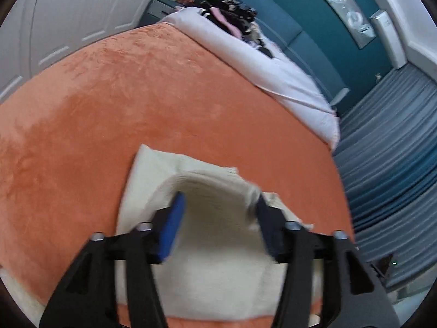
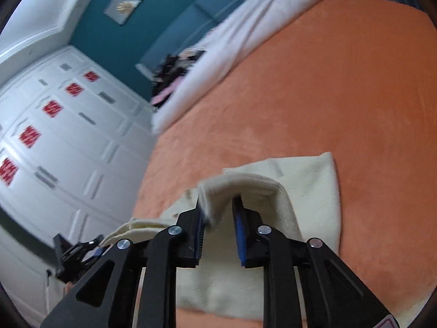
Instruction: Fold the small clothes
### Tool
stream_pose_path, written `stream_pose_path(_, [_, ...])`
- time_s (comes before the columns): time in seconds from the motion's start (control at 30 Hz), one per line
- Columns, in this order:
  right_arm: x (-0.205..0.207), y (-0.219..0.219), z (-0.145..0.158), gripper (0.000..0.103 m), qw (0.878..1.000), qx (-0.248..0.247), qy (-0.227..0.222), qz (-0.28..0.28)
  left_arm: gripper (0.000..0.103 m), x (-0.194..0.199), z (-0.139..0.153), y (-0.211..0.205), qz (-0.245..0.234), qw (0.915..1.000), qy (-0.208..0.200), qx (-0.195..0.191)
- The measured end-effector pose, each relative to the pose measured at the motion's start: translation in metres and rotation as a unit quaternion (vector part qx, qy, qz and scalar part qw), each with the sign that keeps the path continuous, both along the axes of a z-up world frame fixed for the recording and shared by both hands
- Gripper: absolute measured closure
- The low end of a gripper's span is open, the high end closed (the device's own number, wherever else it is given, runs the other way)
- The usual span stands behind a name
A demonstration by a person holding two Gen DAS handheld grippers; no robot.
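Note:
A cream fleece garment point(image 1: 215, 259) lies on the orange bedspread point(image 1: 136, 104). In the left wrist view a raised fold of it point(image 1: 218, 183) arches between the blue pads of my left gripper point(image 1: 220, 205), whose jaws stand wide apart. In the right wrist view the same garment point(image 2: 306, 180) lies on the bedspread point(image 2: 341, 95), and a raised fold point(image 2: 240, 186) drapes over the tips of my right gripper point(image 2: 218, 210), whose jaws stand apart. The left gripper point(image 2: 79, 251) shows at the lower left, next to the garment's edge.
A white duvet point(image 1: 259, 63) lies across the head of the bed with a pile of dark and pink clothes point(image 1: 235, 16) on it. White wardrobe doors point(image 2: 54, 142) stand beside the bed. Grey striped curtains point(image 1: 390, 158) hang on the other side.

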State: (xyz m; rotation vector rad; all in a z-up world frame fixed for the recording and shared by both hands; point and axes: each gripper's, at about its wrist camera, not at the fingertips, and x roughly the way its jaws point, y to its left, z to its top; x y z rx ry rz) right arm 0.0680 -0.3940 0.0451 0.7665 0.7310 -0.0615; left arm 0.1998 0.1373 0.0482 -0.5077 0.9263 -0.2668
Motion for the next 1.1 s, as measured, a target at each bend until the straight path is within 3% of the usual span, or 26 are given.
stream_pose_path(0.07, [0.014,0.0,-0.02,0.066,0.999,-0.022,0.034,-0.033,0.038,0.015,-0.021,-0.008,-0.003,0.9994,0.026,0.022])
stream_pose_path(0.13, [0.013,0.008,-0.026,0.046,0.998,-0.044,0.041,-0.033,0.034,0.008,-0.034,0.0,-0.012,0.9989,0.038,0.023])
stream_pose_path(0.17, [0.011,0.013,-0.027,0.034,0.996,-0.066,0.041,-0.035,0.025,0.004,-0.038,0.003,-0.013,0.999,0.036,0.023])
stream_pose_path(0.23, [0.011,0.023,-0.032,0.032,0.991,-0.119,0.052,-0.028,0.018,0.004,-0.049,0.001,-0.011,0.9986,0.028,0.042])
stream_pose_path(0.33, [0.033,0.026,-0.047,0.032,0.98,-0.176,0.095,-0.008,0.018,0.016,-0.072,-0.006,-0.02,0.9965,0.048,0.065])
stream_pose_path(0.37, [0.041,0.024,-0.052,0.032,0.979,-0.178,0.104,-0.007,0.02,0.022,-0.08,-0.008,-0.025,0.9959,0.061,0.063])
stream_pose_path(0.43, [0.051,0.019,-0.069,0.032,0.978,-0.167,0.125,-0.005,0.034,0.031,-0.094,-0.012,-0.034,0.9934,0.089,0.063])
stream_pose_path(0.47, [0.052,0.017,-0.08,0.032,0.977,-0.165,0.138,-0.007,0.053,0.036,-0.101,-0.015,-0.036,0.9914,0.102,0.073])
stream_pose_path(0.5, [0.057,0.016,-0.088,0.041,0.975,-0.163,0.151,-0.008,0.07,0.04,-0.104,-0.017,-0.035,0.9895,0.109,0.087])
stream_pose_path(0.53, [0.06,0.016,-0.095,0.056,0.975,-0.155,0.157,-0.001,0.079,0.041,-0.103,-0.018,-0.035,0.9888,0.109,0.095])
stream_pose_path(0.57, [0.06,0.019,-0.097,0.093,0.977,-0.148,0.156,0.011,0.092,0.042,-0.101,-0.018,-0.038,0.9892,0.109,0.091])
stream_pose_path(0.63, [0.064,0.026,-0.086,0.094,0.979,-0.148,0.14,0.024,0.094,0.04,-0.084,-0.015,-0.032,0.9923,0.094,0.074])
stream_pose_path(0.73, [0.057,0.026,-0.032,0.095,0.99,-0.133,0.043,0.018,0.094,0.042,-0.046,-0.012,-0.029,0.9968,0.043,0.06])
stream_pose_path(0.83, [0.057,0.009,-0.005,0.095,0.992,-0.123,-0.004,-0.008,0.094,0.057,-0.04,-0.014,-0.013,0.9955,0.027,0.09])
stream_pose_path(0.9, [0.069,-0.008,-0.031,0.096,0.99,-0.133,0.04,-0.024,0.094,0.07,-0.068,-0.018,-0.015,0.9906,0.054,0.125])
stream_pose_path(0.97, [0.083,-0.021,-0.088,0.096,0.983,-0.126,0.134,-0.018,0.094,0.075,-0.108,-0.02,-0.013,0.9853,0.108,0.132])
stream_pose_path(1.0, [0.085,-0.025,-0.117,0.097,0.978,-0.111,0.178,-0.015,0.094,0.072,-0.117,-0.02,-0.012,0.9859,0.099,0.135])
stream_pose_path(1.1, [0.076,-0.024,-0.113,0.093,0.983,-0.107,0.148,-0.03,0.09,0.062,-0.108,-0.023,-0.016,0.9864,0.065,0.15])
